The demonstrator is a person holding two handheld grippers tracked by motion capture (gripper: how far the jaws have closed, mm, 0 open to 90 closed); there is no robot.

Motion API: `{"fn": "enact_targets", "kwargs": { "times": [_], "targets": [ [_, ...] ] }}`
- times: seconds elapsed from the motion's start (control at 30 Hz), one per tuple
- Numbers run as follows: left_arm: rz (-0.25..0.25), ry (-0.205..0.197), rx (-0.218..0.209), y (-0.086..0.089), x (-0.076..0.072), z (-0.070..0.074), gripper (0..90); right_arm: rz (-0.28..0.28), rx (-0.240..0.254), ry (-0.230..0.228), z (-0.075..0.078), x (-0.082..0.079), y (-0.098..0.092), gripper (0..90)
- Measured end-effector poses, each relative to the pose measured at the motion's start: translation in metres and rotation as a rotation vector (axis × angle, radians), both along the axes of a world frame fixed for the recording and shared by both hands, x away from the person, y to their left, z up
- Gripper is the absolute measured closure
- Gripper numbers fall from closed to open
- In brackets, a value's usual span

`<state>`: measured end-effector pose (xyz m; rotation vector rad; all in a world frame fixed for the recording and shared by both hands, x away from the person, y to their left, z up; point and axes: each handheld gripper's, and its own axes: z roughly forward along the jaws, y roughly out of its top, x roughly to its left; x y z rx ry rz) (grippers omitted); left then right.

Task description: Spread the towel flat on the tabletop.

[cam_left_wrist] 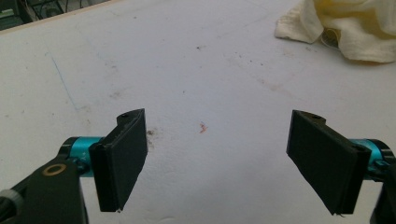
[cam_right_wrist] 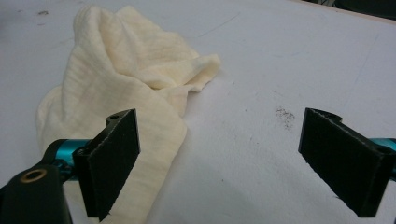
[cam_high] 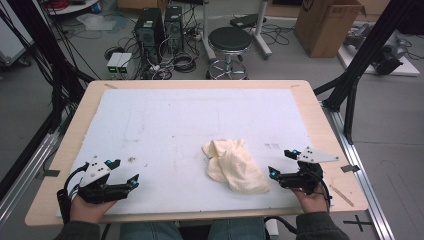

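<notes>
Both grippers, left [cam_high: 126, 172] and right [cam_high: 282, 162], rest low with jaws spread, flanking the cloth [cam_high: 232, 165].

left claw [cam_high: 125, 172] and right claw [cam_high: 283, 162] both gape wide, held low in hands.

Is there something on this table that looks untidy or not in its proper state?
Yes. The cream cloth lies crumpled in a heap near the right hand-held gripper, not spread flat. The white mat carries small dark specks.
</notes>
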<state>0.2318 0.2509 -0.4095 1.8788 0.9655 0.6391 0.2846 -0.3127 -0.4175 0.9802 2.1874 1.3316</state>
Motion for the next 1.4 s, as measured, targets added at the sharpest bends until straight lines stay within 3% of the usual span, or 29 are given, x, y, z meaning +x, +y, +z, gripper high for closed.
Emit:
{"fn": "enact_targets", "kwargs": {
  "times": [0.7, 1.2, 1.4],
  "targets": [
    [0.011, -0.003, -0.001, 0.006, -0.005, 0.0, 21.0, 0.014, 0.008, -0.003, 0.002, 0.003, 0.003, 12.0],
    [0.028, -0.003, -0.013, 0.008, -0.009, 0.001, 21.0, 0.044, 0.031, -0.024, 0.011, 0.003, 0.008, 12.0],
    [0.028, -0.009, -0.01, 0.006, -0.008, 0.001, 21.0, 0.069, 0.027, 0.018, 0.018, 0.009, 0.016, 12.0]
  ]
}}
